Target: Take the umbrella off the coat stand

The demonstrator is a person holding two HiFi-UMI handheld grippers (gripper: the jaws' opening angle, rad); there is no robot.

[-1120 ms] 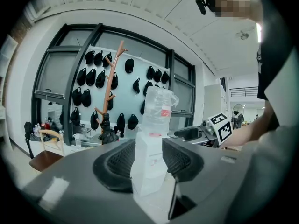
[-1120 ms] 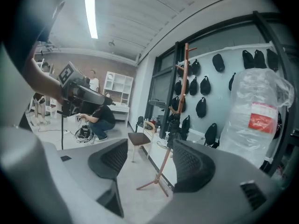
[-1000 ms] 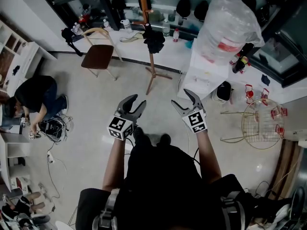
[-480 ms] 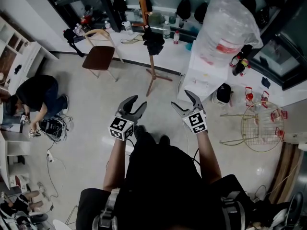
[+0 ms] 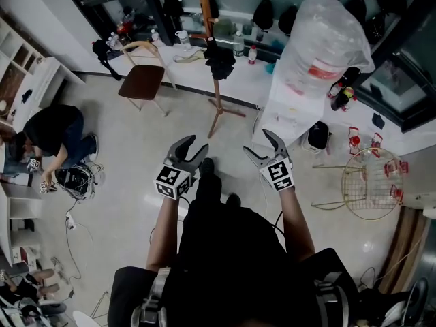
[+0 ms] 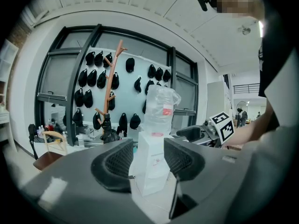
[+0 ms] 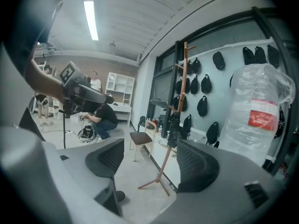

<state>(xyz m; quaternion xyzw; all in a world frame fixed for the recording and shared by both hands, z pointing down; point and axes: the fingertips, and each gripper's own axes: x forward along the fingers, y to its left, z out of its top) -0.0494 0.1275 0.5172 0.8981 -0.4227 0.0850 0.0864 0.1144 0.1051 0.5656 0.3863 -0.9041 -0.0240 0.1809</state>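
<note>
A brown wooden coat stand (image 5: 206,43) rises from the floor a few steps ahead, with the folded black umbrella (image 5: 219,58) hanging on it. Both grippers are held level well short of it, over the floor. My left gripper (image 5: 190,151) is open and empty; in its own view the stand (image 6: 111,85) and the umbrella (image 6: 109,133) lie left of its jaws. My right gripper (image 5: 263,148) is open too, its jaws having just been opening wider with nothing between them. In the right gripper view the stand (image 7: 174,125) and the umbrella (image 7: 176,127) show between the fingers.
A wooden chair (image 5: 141,78) stands left of the stand. A big clear plastic bag (image 5: 321,36) sits on a white box to its right. A wire basket (image 5: 371,179) is at the far right. A person (image 5: 51,131) crouches by cables at the left. Black caps hang on the back wall.
The wearer's foot has stepped forward between the two grippers. Both grippers keep their places.
</note>
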